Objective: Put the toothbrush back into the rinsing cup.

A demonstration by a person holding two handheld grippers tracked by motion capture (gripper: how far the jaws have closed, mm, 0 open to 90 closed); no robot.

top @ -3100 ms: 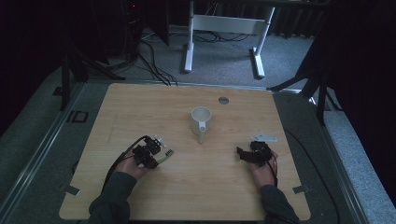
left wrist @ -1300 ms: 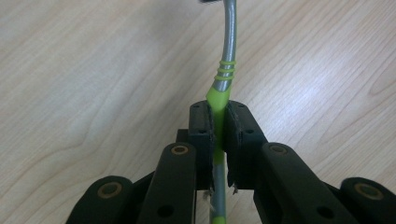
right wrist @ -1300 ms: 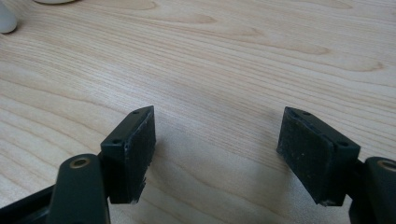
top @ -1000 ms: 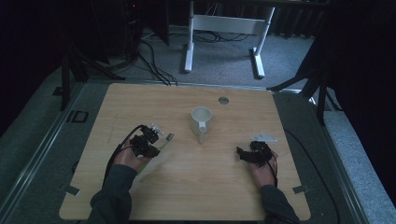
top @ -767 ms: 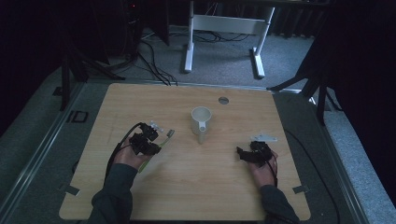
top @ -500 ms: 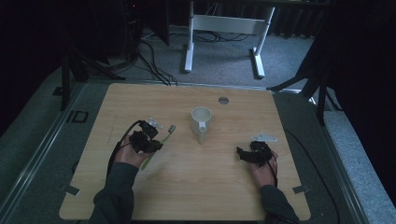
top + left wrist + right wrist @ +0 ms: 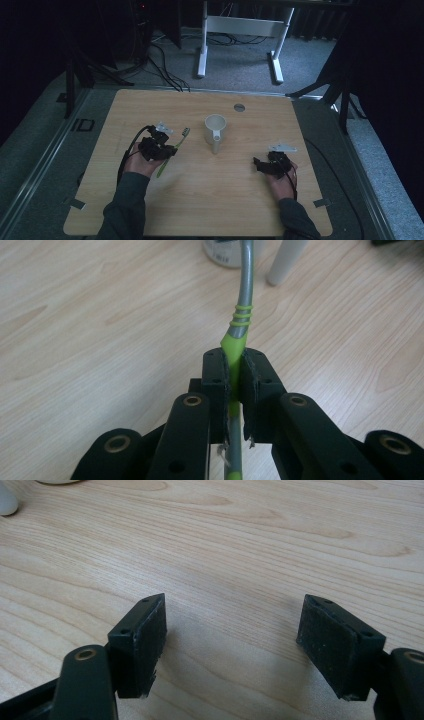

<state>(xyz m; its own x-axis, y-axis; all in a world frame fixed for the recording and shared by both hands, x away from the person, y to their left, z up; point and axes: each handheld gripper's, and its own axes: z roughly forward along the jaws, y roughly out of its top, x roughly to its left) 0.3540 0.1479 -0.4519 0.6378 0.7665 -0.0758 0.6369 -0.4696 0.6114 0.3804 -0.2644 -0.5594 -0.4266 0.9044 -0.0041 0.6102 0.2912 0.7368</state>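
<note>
At a pale wooden surface (image 7: 200, 200) in a dim room, a person worked with a hand-held gripper in each hand. The left gripper (image 7: 170, 150) had its jaws pressed together on a toothbrush (image 7: 172, 150) with a green and grey handle — pinching it along the green part of the shaft, as the left gripper view (image 7: 235, 365) made plain. In that view the toothbrush (image 7: 244, 285) ran on past the jaws as a curved grey neck ringed with thin green bands, pointing toward a white mug (image 7: 225, 252) at the top edge. From the high view the brush lay at a slant, its head end (image 7: 185, 131) aimed at the mug (image 7: 215, 131), which stood upright near the middle of the surface with its handle turned toward the person; brush and mug were near each other but apart.

The right gripper (image 7: 260, 165) sat low over the surface on the person's right, well apart from the mug. Its jaws stood spread wide with nothing between them — bare wood grain showed in the gap in the right gripper view (image 7: 232, 645). A small round grey insert (image 7: 239, 107) marked the far side of the surface.
</note>
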